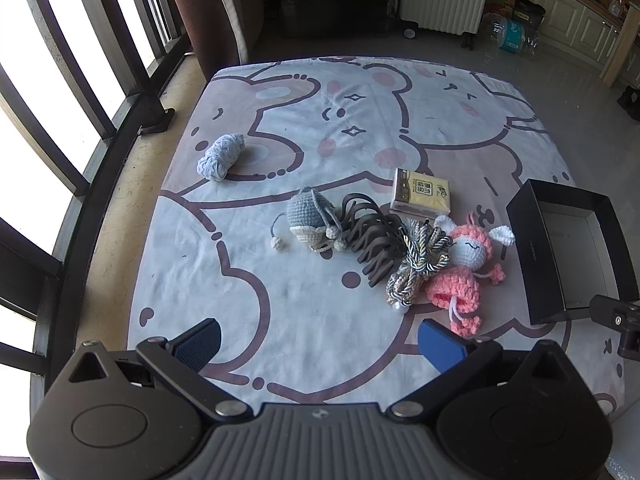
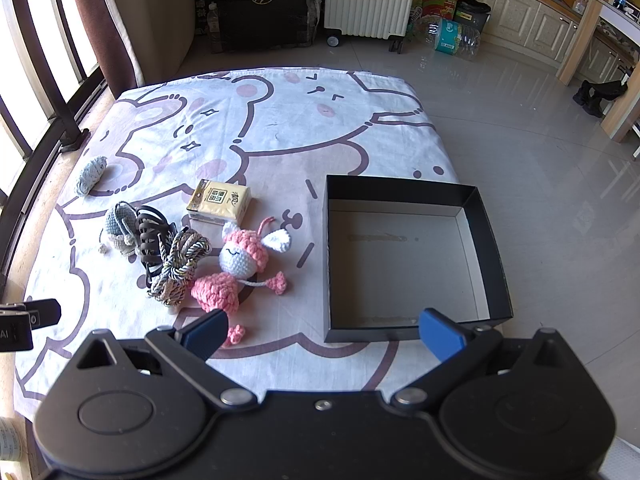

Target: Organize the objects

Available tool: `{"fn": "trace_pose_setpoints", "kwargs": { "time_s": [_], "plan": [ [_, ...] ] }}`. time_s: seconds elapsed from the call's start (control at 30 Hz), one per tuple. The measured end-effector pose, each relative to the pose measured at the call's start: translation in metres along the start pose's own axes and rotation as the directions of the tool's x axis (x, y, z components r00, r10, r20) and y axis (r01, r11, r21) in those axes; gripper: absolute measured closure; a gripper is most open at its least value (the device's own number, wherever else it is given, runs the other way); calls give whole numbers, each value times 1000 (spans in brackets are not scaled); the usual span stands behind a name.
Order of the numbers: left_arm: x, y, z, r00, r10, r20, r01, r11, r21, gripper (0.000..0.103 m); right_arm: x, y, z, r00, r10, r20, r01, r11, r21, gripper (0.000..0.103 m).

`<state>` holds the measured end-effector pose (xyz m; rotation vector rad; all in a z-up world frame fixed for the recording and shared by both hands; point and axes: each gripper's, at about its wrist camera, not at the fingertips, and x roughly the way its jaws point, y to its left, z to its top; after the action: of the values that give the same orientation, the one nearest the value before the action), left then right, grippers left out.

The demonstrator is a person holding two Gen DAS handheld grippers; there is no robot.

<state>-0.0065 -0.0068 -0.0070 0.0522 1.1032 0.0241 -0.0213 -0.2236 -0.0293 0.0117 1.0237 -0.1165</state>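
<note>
Six items sitting on cartoon-bear sheet (image 2: 280, 152), black box (image 2: 496, 256) resting empty at right edge. Left gripper (image 1: 319, 342) hovering over near edge, jaws spread wide, gripping nothing. Right gripper (image 2: 322, 332) also gaping, hanging over box's near-left corner. Pink crochet doll (image 2: 240, 264) lying just left of box, twisted cord bundle (image 2: 178, 266) touching it, dark hair claw (image 2: 154, 240) and grey knit pouch (image 2: 118, 224) crowding alongside. Tissue pack (image 2: 219, 201) sitting just behind doll. Pale blue yarn (image 1: 221, 156) lying alone toward far-left corner.
</note>
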Motion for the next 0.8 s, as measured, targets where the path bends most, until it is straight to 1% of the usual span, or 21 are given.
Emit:
{"fn": "trace_pose_setpoints", "kwargs": {
  "time_s": [0.8],
  "plan": [
    [0,1,1,1000,-2,-1,2,1000,0,0,1,3,0,1000,0,-2,0,1000,0,0]
  ]
}}
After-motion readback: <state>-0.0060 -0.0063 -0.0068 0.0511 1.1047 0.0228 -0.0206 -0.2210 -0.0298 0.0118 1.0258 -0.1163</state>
